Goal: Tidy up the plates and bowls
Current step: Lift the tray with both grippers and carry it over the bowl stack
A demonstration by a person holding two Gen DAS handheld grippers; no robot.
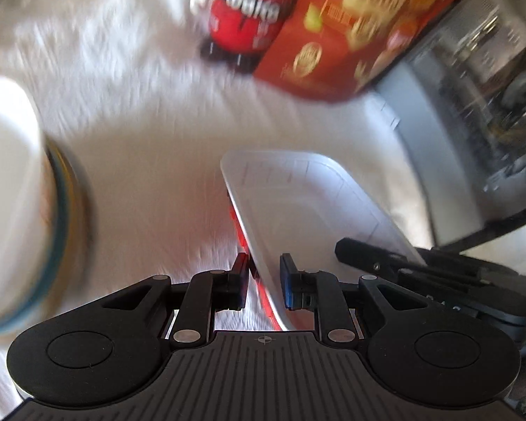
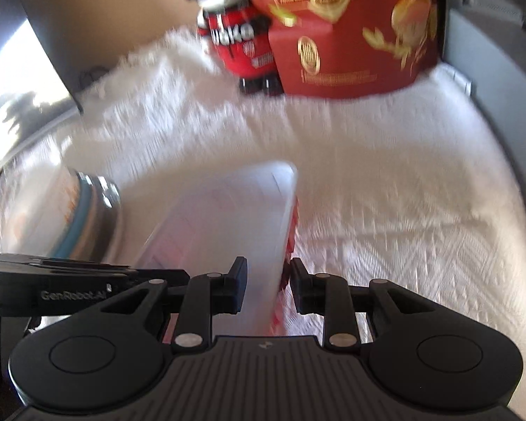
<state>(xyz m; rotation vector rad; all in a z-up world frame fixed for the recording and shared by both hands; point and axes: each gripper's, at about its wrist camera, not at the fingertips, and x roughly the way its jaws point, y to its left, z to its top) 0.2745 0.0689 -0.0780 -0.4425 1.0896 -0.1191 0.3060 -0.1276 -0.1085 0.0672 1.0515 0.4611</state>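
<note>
Left wrist view: the left gripper (image 1: 264, 282) has its jaws closed to a narrow gap on the near edge of a white rectangular plate (image 1: 298, 203). The plate is tilted, its red underside showing along the left edge, and it is held above the white textured cloth (image 1: 150, 133) that covers the surface. At the far left sits a stack of bowls (image 1: 28, 210), blurred, with a white bowl at the front and blue and yellowish rims behind it. Farther back stand a red figurine (image 1: 249, 14) and, touching it on the right, a red box (image 1: 361, 28) printed with gold shapes. The right gripper (image 1: 403, 266) shows at the right edge of the plate.

Right wrist view: the right gripper (image 2: 267, 282) has its jaws closed to a narrow gap on the opposite edge of the same plate (image 2: 228, 217), which is blurred and tilted, with red showing along its right side. The bowls (image 2: 63, 210) lie to the left, with a metal one at the right end of the stack. The left gripper (image 2: 87, 273) comes in from the left edge, against the plate. The figurine (image 2: 235, 35) and the box (image 2: 350, 35) stand at the back of the cloth (image 2: 385, 193).
</note>
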